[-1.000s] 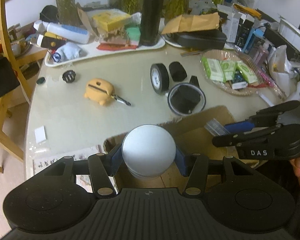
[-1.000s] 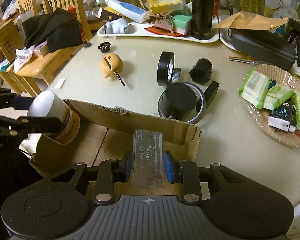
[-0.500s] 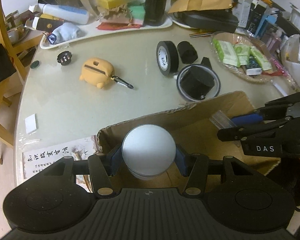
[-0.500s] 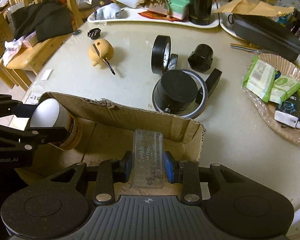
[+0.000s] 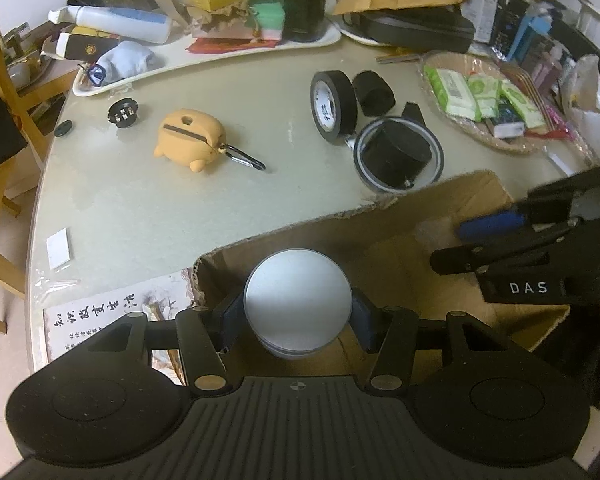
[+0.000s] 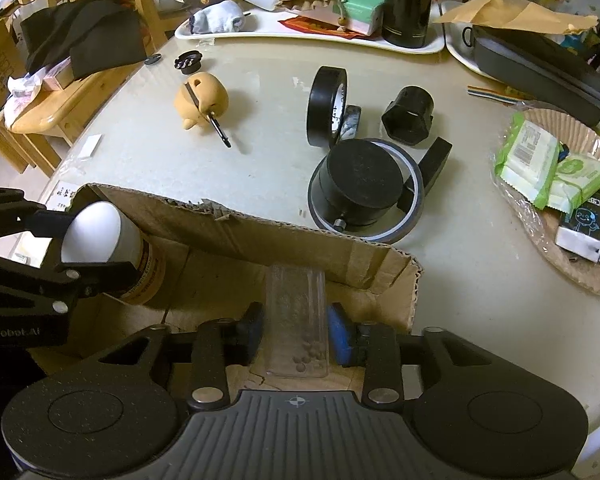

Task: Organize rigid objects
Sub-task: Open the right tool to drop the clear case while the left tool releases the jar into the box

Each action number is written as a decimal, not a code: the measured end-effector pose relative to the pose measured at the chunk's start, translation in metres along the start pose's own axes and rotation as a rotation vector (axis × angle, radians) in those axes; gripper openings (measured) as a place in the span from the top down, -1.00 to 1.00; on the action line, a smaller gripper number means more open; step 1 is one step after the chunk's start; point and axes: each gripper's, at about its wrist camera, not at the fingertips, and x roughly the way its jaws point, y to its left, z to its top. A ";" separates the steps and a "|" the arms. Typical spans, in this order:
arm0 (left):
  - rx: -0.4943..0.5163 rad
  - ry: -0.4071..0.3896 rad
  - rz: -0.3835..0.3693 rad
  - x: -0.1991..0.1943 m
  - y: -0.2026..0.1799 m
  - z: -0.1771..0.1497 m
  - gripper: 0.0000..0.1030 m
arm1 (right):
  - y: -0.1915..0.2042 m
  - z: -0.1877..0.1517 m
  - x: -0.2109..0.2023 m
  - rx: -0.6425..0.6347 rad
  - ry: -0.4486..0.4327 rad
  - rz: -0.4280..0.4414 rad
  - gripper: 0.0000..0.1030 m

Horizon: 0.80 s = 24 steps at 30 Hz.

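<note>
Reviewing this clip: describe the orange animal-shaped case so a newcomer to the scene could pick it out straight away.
Start at the torn cardboard box at the near edge of the round table. Beyond its torn wall, left of the upright black tape roll, lies the orange animal-shaped case. It is the only orange thing among black neighbours, and a dark carabiner clip hangs from it.

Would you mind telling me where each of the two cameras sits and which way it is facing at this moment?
Left wrist view: rides on the left gripper, looking forward and down over the cardboard box and table; its fingers clamp a white-lidded jar; the right gripper shows at right.
Right wrist view: rides on the right gripper, facing likewise; its fingers flank a clear plastic case; the left gripper shows at left.
Shared: box, jar, black tape roll, orange pig-shaped case.
</note>
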 end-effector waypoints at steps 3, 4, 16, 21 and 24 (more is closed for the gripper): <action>0.024 -0.031 -0.015 -0.007 -0.003 -0.001 -0.06 | 0.004 0.000 -0.005 -0.014 -0.022 0.005 -0.54; 0.030 -0.032 0.002 -0.009 -0.004 -0.001 -0.06 | 0.005 0.000 -0.007 -0.019 -0.031 0.013 -0.64; 0.031 -0.062 0.044 -0.034 0.004 -0.007 -0.49 | 0.002 -0.003 -0.034 -0.005 -0.096 0.046 -1.00; -0.010 -0.102 0.034 -0.051 0.008 -0.014 -0.49 | 0.001 -0.008 -0.047 -0.001 -0.142 0.029 -1.00; -0.045 -0.148 0.029 -0.062 0.011 -0.020 -0.53 | 0.002 -0.012 -0.055 0.007 -0.165 0.021 -1.00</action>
